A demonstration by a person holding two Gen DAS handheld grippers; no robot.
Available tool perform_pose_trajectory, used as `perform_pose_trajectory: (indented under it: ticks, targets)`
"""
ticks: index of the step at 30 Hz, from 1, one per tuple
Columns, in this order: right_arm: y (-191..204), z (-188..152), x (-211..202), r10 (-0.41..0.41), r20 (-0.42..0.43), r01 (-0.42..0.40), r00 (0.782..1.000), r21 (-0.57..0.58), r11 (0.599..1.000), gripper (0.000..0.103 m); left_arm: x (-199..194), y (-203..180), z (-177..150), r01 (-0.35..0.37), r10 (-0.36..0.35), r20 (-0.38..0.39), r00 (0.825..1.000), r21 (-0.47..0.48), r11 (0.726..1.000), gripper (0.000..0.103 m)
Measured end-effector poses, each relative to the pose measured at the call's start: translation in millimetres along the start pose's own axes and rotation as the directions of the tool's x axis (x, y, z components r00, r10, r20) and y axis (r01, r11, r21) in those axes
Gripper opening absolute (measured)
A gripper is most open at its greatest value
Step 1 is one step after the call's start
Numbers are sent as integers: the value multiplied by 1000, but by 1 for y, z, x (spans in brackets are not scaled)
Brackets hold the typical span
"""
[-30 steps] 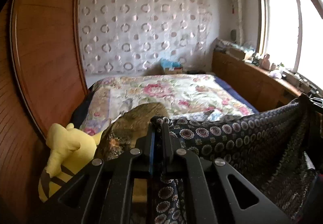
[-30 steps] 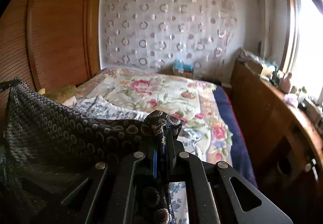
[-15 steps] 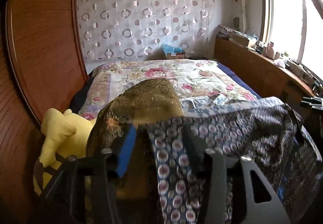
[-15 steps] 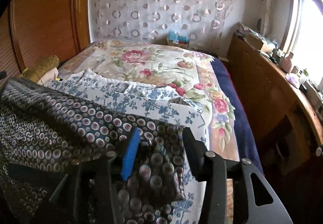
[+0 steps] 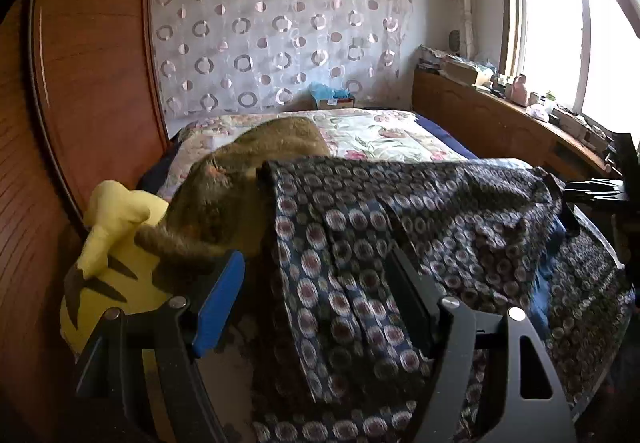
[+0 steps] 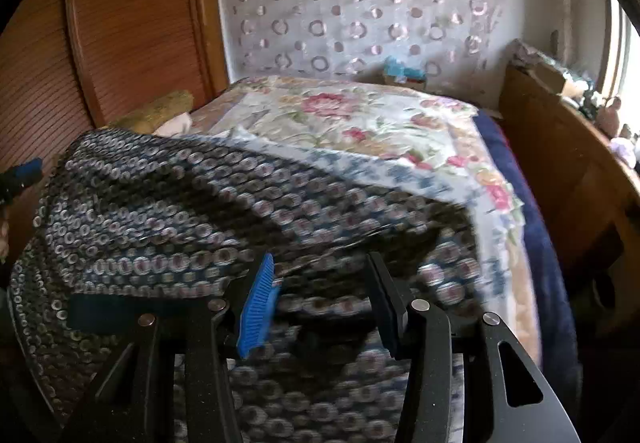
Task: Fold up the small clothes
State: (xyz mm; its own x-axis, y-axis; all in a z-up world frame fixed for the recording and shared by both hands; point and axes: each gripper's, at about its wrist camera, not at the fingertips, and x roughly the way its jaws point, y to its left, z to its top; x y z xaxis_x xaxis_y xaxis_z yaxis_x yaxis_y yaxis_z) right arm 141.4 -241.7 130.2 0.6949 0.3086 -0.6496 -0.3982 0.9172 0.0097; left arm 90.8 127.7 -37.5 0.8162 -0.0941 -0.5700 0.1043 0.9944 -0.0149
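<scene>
a second ago both my hand-held grippers were pinched shut on the upper corners of the dark navy garment printed with small round medallions (image 5: 420,211), holding it stretched up between them. now my left hand-held gripper (image 5: 316,299) has just been opening and stands wide, and the cloth lies loose between its fingers without being pressed. my right hand-held gripper (image 6: 320,299) has also come open, at a middling width, with the cloth spread under and between its fingers, again not clamped. i read that as the garment released and laid out, so the spreading step looks done and the first fold is what comes next.

from my left hand-held gripper the garment runs from right under the fingers forward and off to the right, where the tip of the right hand-held gripper shows at its far corner. its left edge lies against an olive-brown cushion (image 5: 248,179) just ahead, with a yellow plush toy (image 5: 116,227) to the left. from my right hand-held gripper the garment spreads forward and left, partly over a white cloth with blue flowers (image 6: 360,171) on the floral bedspread (image 6: 360,115).
</scene>
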Motion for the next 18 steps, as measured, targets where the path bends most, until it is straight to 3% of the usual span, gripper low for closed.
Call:
perform_pose_trajectory:
  ticks: [18]
  targets:
    - [-4,-21,16,130,-102,-125,986,51,991,49,1,-3,-46,-2,-2,-71,997,-51,999,74]
